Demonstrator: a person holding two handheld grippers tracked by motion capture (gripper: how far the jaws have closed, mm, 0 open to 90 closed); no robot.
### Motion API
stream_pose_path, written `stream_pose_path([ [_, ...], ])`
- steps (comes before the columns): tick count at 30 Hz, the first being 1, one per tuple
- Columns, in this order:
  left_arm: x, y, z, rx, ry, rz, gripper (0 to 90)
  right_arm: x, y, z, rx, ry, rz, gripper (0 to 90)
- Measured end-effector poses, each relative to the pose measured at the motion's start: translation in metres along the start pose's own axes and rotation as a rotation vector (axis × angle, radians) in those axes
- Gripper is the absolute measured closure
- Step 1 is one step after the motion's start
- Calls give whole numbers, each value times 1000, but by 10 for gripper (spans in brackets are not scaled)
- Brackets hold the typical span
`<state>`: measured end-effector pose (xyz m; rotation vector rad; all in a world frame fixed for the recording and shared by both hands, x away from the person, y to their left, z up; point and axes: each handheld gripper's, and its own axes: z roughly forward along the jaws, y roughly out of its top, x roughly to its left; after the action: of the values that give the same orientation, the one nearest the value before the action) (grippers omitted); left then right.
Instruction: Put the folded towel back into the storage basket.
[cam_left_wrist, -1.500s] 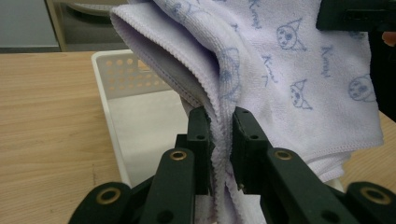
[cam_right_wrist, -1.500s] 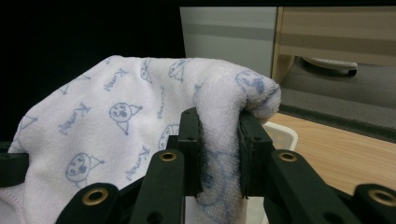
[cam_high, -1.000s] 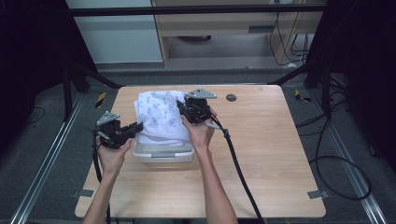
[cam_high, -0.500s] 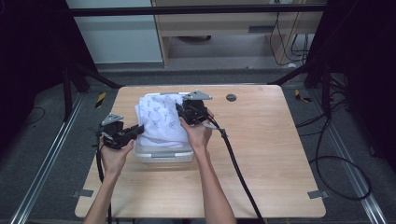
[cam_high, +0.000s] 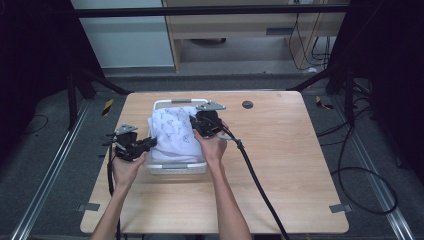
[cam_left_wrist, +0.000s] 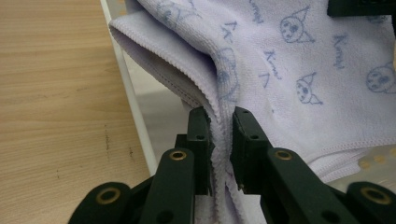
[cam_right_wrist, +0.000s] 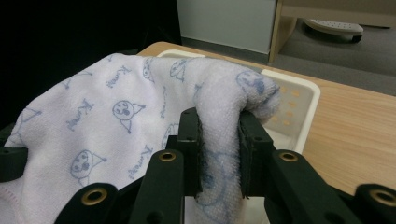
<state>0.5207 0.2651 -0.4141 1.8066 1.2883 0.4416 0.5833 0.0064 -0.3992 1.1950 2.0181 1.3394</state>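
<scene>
Now both grippers sit lower than a second ago: the towel (cam_high: 172, 134), which stood bunched high above the basket (cam_high: 176, 168), has sunk and lies spread across the basket's opening, and the far white rim shows at 12 o'clock of the cloth.

Left gripper (cam_high: 148, 143) is at 9 o'clock of the basket; the left gripper view shows its jaws pressed together on a folded hem of the towel (cam_left_wrist: 289, 70), cloth squeezed thin between the pads. Right gripper (cam_high: 195, 122) is at about 2 o'clock of the basket, and its jaws pinch a thick rolled edge of the towel (cam_right_wrist: 116, 116) over the basket wall (cam_right_wrist: 303, 112).

Inside of the basket is mostly covered by cloth, so what lies under the towel cannot be made out. Each gripper view cuts off the gripper's body at the bottom edge. Table (cam_high: 290, 165) carries the basket left of centre.
</scene>
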Motion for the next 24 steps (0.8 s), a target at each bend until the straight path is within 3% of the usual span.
stream_pose_path([
  [24, 0, -7, 17, 77, 35, 15, 774, 0, -17, 17, 82, -22, -26, 716],
])
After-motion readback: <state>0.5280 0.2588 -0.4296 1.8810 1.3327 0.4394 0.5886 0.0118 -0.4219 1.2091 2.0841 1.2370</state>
